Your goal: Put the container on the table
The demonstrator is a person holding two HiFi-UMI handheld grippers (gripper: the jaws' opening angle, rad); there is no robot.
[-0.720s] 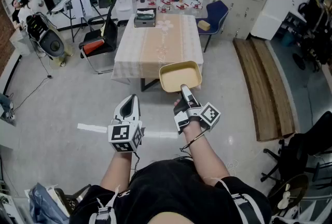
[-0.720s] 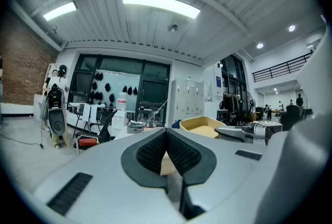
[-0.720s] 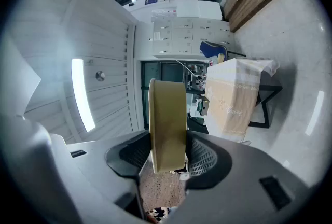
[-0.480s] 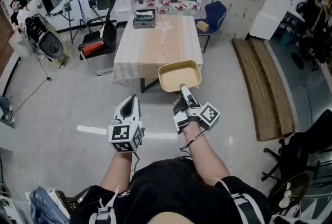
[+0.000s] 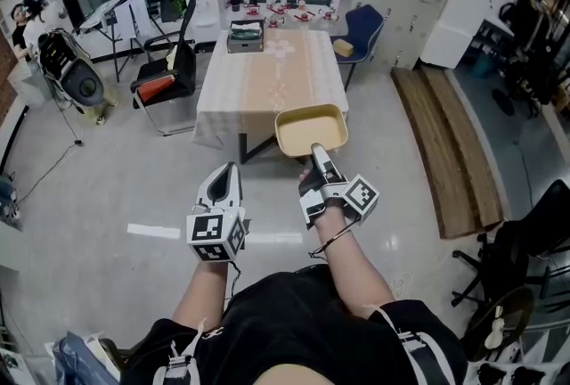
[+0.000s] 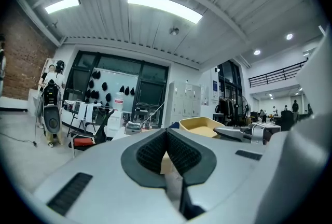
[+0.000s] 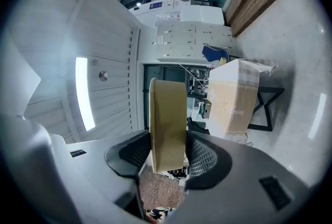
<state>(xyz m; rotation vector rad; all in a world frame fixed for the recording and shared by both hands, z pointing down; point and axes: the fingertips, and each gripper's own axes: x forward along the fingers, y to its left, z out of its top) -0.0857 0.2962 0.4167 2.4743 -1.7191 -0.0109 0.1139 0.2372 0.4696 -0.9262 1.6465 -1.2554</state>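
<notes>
A shallow yellow container (image 5: 311, 129) hangs in the air just short of the near right corner of the cloth-covered table (image 5: 267, 76). My right gripper (image 5: 316, 151) is shut on its near rim. In the right gripper view the container (image 7: 167, 119) stands edge-on between the pads of that gripper (image 7: 168, 153), with the table (image 7: 234, 98) beyond it. My left gripper (image 5: 229, 171) is over the floor to the left, shut and holding nothing. In the left gripper view its pads (image 6: 167, 153) meet, and the container (image 6: 199, 124) shows to the right.
A grey box (image 5: 245, 34) and small items sit at the table's far end. A black chair (image 5: 169, 71) stands left of the table, a blue chair (image 5: 365, 25) at its far right. Long wooden boards (image 5: 450, 143) lie on the floor at right. A tape strip (image 5: 153, 232) marks the floor.
The whole view has shifted slightly, with the floor tape lower in the picture. Both grippers and the held container keep their places.
</notes>
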